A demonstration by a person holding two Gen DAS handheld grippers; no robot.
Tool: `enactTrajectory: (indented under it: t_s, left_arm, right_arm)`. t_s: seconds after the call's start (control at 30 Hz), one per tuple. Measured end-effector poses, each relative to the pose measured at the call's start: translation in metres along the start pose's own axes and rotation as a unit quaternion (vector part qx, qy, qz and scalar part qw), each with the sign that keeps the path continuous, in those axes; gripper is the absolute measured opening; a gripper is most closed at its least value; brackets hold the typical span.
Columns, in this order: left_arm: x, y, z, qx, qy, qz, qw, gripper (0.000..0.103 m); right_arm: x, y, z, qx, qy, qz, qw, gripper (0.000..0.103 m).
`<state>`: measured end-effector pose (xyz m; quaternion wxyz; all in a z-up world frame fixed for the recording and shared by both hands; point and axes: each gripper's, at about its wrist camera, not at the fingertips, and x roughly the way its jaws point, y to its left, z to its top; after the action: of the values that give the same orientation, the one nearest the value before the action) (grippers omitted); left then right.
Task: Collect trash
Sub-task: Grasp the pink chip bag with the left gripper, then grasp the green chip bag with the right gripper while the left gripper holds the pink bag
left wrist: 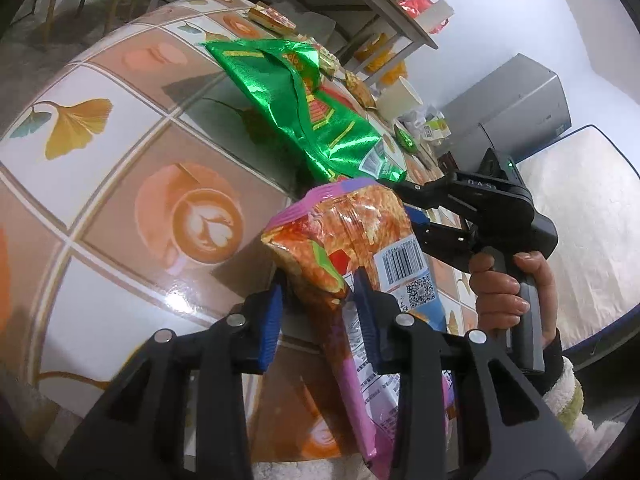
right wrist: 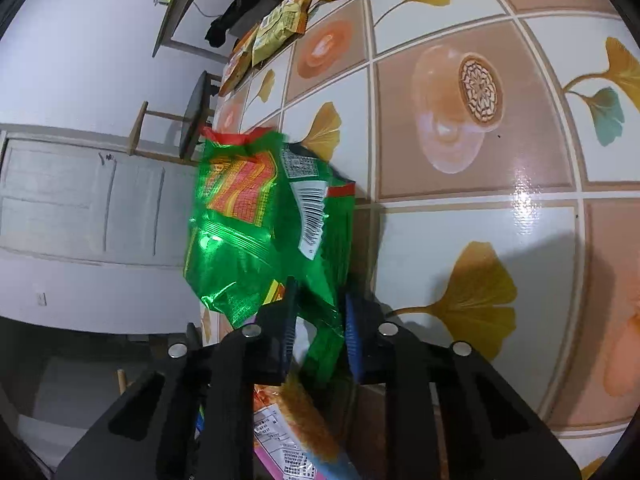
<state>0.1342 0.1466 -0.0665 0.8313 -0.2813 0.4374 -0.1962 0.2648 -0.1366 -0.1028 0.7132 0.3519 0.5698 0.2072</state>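
**Two wrappers in hand, more litter waiting on the counter**

The left gripper (left wrist: 316, 312) is clamped on a pink-and-orange snack bag (left wrist: 352, 248), held up off the tiled counter (left wrist: 120, 128); the right gripper (right wrist: 320, 328) has its jaws pinched on the lower edge of a green foil bag (right wrist: 260, 216), which hangs above the counter edge. Judging from this, two pieces are picked up but not yet binned; no bin shows. Yellow packets (right wrist: 280, 24) lie along the far edge, and a small green wrapper (left wrist: 406, 138) and a paper cup (left wrist: 400, 96) stand beyond, seemingly still to collect. Both bags show barcodes, the pink one a QR code; the print is too small to read; the right gripper's body reads "DAS".
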Motion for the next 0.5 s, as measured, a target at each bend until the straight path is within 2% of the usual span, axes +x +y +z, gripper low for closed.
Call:
enactTrajectory:
  t_s: [0.23, 0.5]
  left_arm:
    - [-0.006, -0.001, 0.000, 0.000, -0.007, 0.002, 1.0000, 0.031]
    - [-0.012, -0.001, -0.001, 0.001, -0.012, 0.003, 0.9999, 0.029]
  right_arm:
    - [-0.013, -0.013, -0.007, 0.011, -0.027, 0.014, 0.999, 0.009]
    - [-0.040, -0.033, -0.013, 0.034, -0.073, 0.034, 0.996, 0.008]
